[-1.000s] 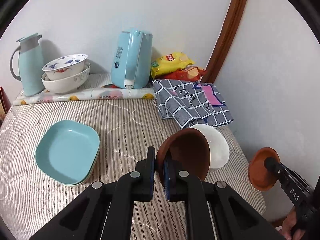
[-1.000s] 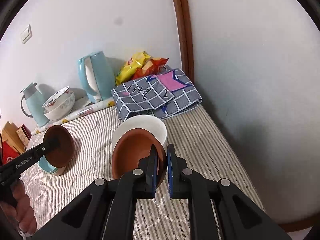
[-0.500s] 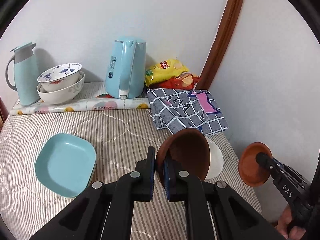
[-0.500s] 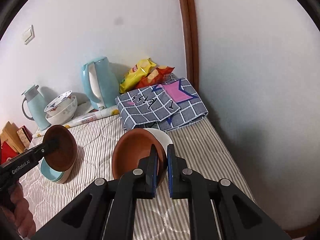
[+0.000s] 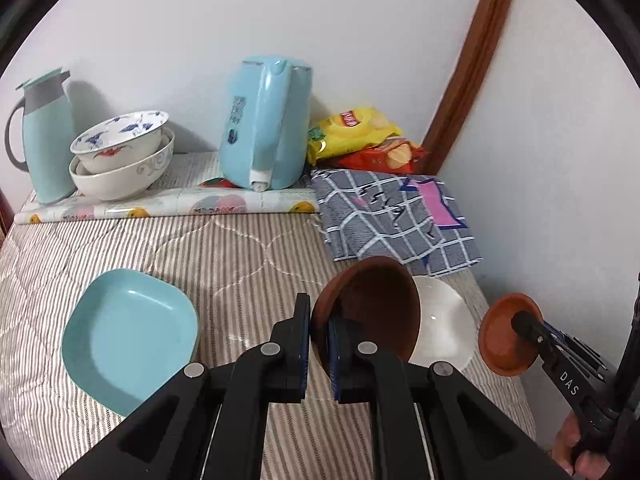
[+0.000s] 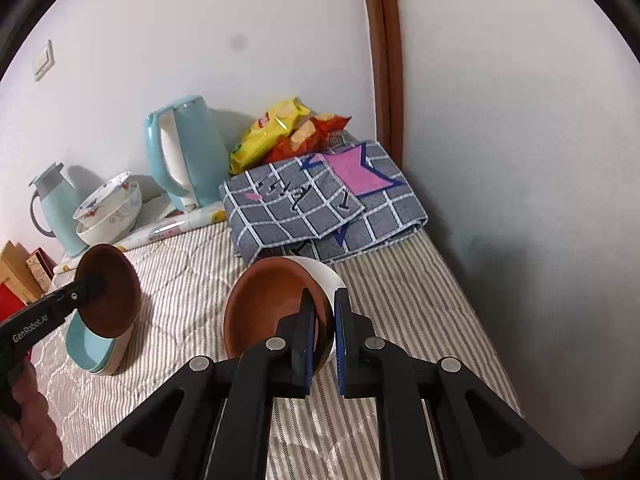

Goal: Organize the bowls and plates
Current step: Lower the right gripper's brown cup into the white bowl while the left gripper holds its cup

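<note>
While each claw [image 5: 318,342] [image 6: 323,334] pinches brown bowl rim, striped quilt [image 5: 240,256] meets white walls [image 5: 240,20].

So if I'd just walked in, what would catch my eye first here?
Probably the two brown bowls held in the air, one pinched at its rim by the left gripper, the other by the right gripper. Below them lie a white bowl and stacked teal plates.

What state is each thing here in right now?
left gripper: shut on dark brown bowl, held tilted
right gripper: shut on reddish-brown bowl, held above the table
white bowl: resting on table
teal square plates: stacked
patterned porcelain bowls: nested
blue electric kettle: upright, lid closed
</note>
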`<state>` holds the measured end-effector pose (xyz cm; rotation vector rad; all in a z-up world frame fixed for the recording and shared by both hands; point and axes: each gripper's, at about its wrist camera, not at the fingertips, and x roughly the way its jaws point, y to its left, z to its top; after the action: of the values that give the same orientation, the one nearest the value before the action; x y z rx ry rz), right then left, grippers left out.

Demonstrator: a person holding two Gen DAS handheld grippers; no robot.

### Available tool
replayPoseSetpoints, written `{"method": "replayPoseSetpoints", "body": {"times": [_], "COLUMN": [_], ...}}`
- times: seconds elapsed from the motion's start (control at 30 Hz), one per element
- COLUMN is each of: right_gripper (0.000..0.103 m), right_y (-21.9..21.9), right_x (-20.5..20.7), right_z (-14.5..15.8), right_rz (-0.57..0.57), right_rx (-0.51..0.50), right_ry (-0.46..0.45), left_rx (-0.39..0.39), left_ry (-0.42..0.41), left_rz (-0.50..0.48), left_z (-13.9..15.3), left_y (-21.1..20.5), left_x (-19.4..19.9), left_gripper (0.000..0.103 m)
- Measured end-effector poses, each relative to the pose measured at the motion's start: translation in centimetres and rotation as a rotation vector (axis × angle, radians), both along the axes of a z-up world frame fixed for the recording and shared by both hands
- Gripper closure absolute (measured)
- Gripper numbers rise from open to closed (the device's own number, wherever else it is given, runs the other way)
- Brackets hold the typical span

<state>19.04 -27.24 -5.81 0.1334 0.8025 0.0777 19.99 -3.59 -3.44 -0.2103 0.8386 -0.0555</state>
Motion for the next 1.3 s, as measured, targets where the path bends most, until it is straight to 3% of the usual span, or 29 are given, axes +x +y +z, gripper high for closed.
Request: {"method": "replayPoseSetpoints", "body": {"times": [0.7, 1.3], "right_gripper": [0.094, 0.094], "right_y": [2.9, 3.6], "right_x": [5.6, 7.1], "right_z": [-5.9, -7.5], "right_rz": [0.066, 0.075], "right_rx": [-0.057, -0.067], "right_ry": [0.128, 0.179], "left_rx": [-0.004, -0.027], "left_ry": [0.077, 0.086], "left_rz": [0.050, 0.040], "left_z": [-4.0, -4.9], "left_y": [1.9, 1.6], "left_x": [3.6, 4.6], "left_gripper": [0.095, 0.095]}}
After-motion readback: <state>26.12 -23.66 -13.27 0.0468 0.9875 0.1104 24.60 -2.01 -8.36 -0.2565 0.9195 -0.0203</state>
